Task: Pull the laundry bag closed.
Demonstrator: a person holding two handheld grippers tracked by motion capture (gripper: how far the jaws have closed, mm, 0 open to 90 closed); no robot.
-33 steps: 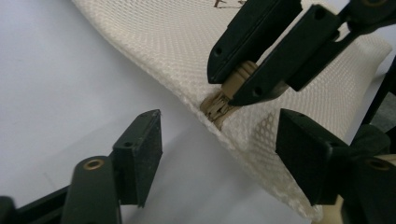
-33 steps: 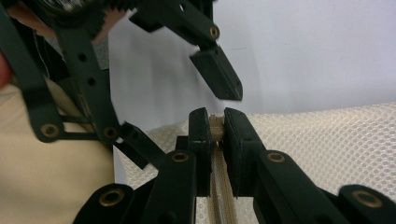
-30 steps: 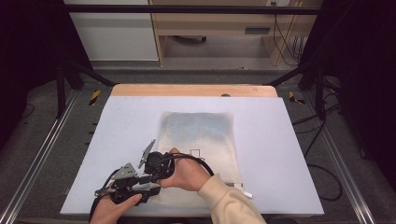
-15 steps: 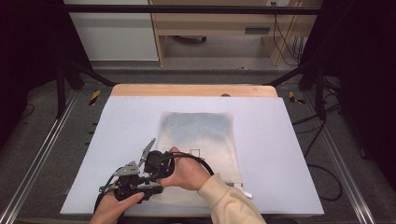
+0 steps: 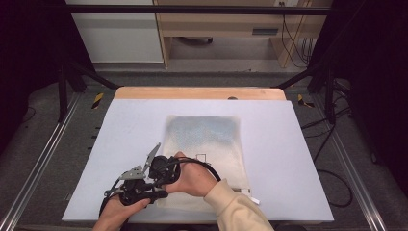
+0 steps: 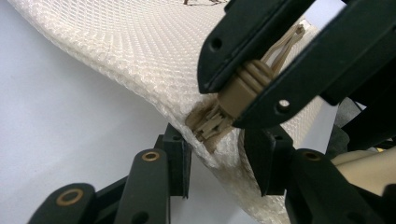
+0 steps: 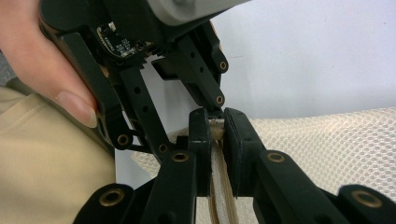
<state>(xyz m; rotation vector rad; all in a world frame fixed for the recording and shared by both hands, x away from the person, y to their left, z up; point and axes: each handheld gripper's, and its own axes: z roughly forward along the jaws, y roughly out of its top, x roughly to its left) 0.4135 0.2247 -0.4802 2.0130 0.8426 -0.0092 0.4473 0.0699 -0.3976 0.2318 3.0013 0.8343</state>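
Note:
A cream mesh bag (image 5: 207,139) lies flat on the white table (image 5: 298,144). Both hands meet at its near left corner. In the left gripper view, my left gripper (image 6: 217,154) is shut on that corner of the mesh bag (image 6: 140,56), beside the end of the zip. The right gripper (image 6: 229,100) reaches in from the upper right, clamped on the tan zipper pull (image 6: 243,81). In the right gripper view, my right gripper (image 7: 217,123) pinches the tan zipper pull (image 7: 217,186), with the left gripper (image 7: 211,103) just beyond it. From above, the left gripper (image 5: 153,188) and right gripper (image 5: 159,177) nearly touch.
The table's far side ends in a wooden strip (image 5: 199,93). Metal frame rails (image 5: 38,159) run along both sides, and cables (image 5: 332,178) trail on the floor at the right. A small white tag (image 5: 252,199) sticks out at the bag's near right corner.
The left hand and its gripper have shifted slightly right, closer against the right gripper. The bag and the right hand stay put.

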